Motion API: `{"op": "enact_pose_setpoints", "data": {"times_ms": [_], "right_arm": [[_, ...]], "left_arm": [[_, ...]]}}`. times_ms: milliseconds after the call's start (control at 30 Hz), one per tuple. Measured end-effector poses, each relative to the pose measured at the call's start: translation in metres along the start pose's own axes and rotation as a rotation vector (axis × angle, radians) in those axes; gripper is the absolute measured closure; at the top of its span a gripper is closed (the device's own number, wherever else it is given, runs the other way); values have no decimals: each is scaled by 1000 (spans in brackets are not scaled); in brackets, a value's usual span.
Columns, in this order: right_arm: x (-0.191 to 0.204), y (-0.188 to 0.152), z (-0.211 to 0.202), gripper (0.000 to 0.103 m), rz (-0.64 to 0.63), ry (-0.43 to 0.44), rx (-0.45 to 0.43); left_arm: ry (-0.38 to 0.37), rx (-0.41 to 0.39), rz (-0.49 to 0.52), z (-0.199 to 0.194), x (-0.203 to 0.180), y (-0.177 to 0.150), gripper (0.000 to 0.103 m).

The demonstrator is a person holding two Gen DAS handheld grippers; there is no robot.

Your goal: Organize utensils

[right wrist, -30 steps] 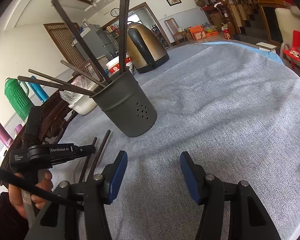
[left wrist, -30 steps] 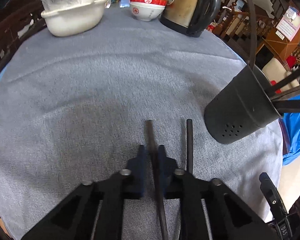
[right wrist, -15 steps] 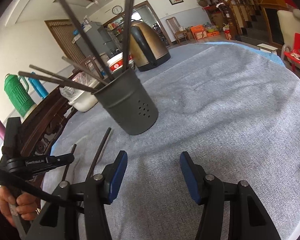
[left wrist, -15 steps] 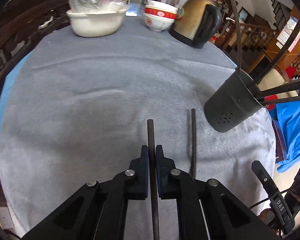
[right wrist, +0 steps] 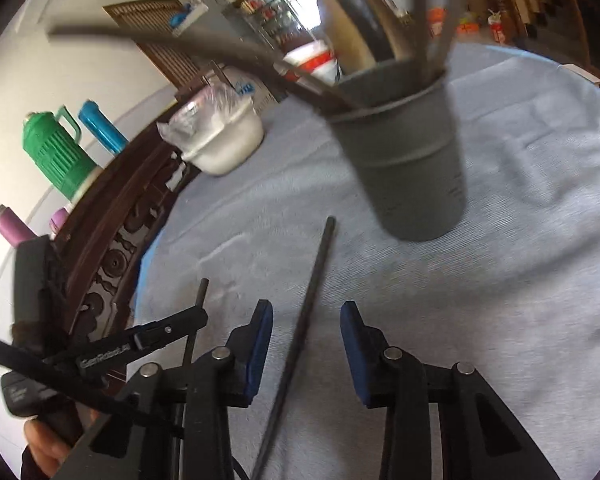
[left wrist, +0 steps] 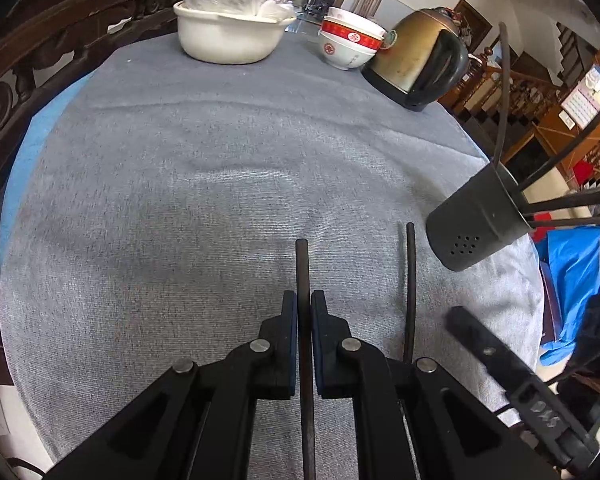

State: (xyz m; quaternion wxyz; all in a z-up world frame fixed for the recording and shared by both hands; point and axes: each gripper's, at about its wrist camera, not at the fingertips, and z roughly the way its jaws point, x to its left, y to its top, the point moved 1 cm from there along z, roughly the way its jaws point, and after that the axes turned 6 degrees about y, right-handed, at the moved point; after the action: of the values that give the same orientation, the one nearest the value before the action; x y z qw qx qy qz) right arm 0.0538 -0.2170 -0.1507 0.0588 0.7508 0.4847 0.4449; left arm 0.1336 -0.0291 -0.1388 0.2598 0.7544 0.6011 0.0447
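Centrally in the left wrist view, the left gripper [left wrist: 304, 300] is clamping one dark chopstick [left wrist: 302, 264], whose tip is jutting past the pads over the grey tablecloth [left wrist: 220, 184]. Right of it, a second chopstick [left wrist: 410, 280] is lying on the cloth, near the dark perforated holder [left wrist: 476, 224] bristling with more chopsticks at the frame's right edge. In the blurred right wrist view, the right gripper [right wrist: 306, 320] is straddling that second chopstick [right wrist: 312, 292], its jaws having just been closing but not yet pressing on it.
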Motion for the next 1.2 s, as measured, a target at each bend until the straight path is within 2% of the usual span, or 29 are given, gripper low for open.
{"op": "enact_pose_setpoints", "data": {"times_ms": [100,167,300,467,567,833,1100,1200], "right_arm": [[4,1,18,67,6,-42,22],[2,0,26,72,23,-63,31],[4,4,39,75,22,-105,46],[11,8,50,92,-41,-170,70],[13,9,51,92,-57,-162,75],[4,1,18,93,-66,-131,91],[-22,-20,-17,89,-64,-146,187],[-28,-27,-25,88,-64,-118,168]], "left_arm": [[-9,0,-15,0,5,0,96],[-14,-1,-23,1,8,0,96],[-23,-4,-30,-1,11,0,96],[-34,-4,-30,-2,9,0,96],[-40,1,-25,-1,5,-1,96],[-37,8,10,-5,-4,-7,96],[-61,74,-85,1,21,-9,97],[-47,70,-74,-3,20,-12,96]]}}
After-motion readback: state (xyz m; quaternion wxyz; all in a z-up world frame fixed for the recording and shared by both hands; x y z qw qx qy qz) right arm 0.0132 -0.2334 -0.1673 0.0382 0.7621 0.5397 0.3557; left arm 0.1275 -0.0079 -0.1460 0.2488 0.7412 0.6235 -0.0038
